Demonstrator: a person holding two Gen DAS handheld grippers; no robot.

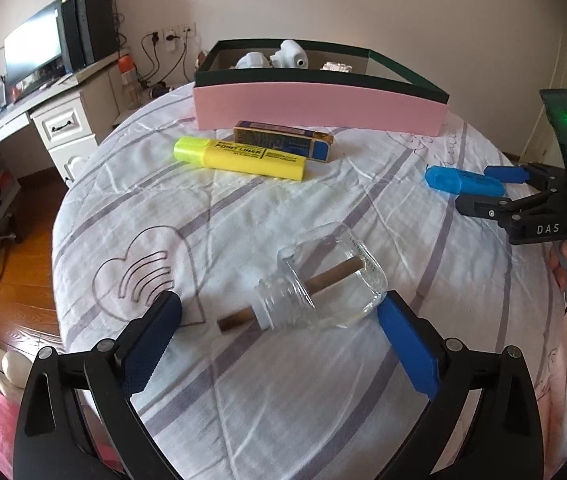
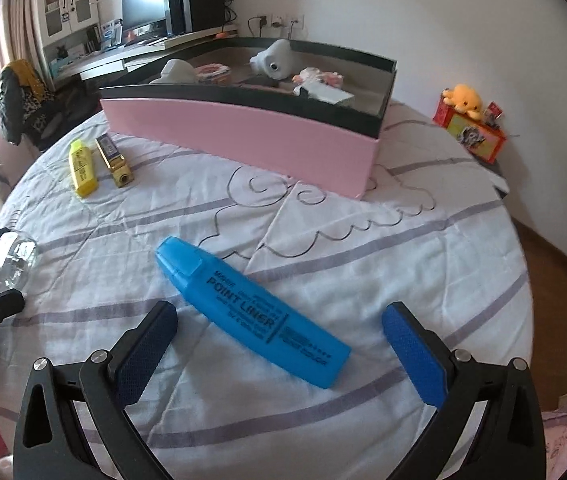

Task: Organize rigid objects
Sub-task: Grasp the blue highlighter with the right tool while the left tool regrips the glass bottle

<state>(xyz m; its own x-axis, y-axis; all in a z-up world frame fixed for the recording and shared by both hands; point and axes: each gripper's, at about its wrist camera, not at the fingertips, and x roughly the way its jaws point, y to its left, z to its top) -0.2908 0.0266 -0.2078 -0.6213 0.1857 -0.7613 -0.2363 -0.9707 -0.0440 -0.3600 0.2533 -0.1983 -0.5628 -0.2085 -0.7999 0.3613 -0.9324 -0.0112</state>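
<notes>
A clear glass bottle with a brown stick through its neck lies on its side on the white sheet, between the fingers of my open left gripper. The bottle also shows in the right wrist view. A blue highlighter lies between the fingers of my open right gripper; the left wrist view shows it at that gripper. A yellow highlighter and a gold-and-blue harmonica box lie before the pink box.
The pink box with a dark rim holds white toys and small items. A desk with monitor stands left of the bed. An orange box with a yellow plush sits at the right. The bed edge drops to wooden floor.
</notes>
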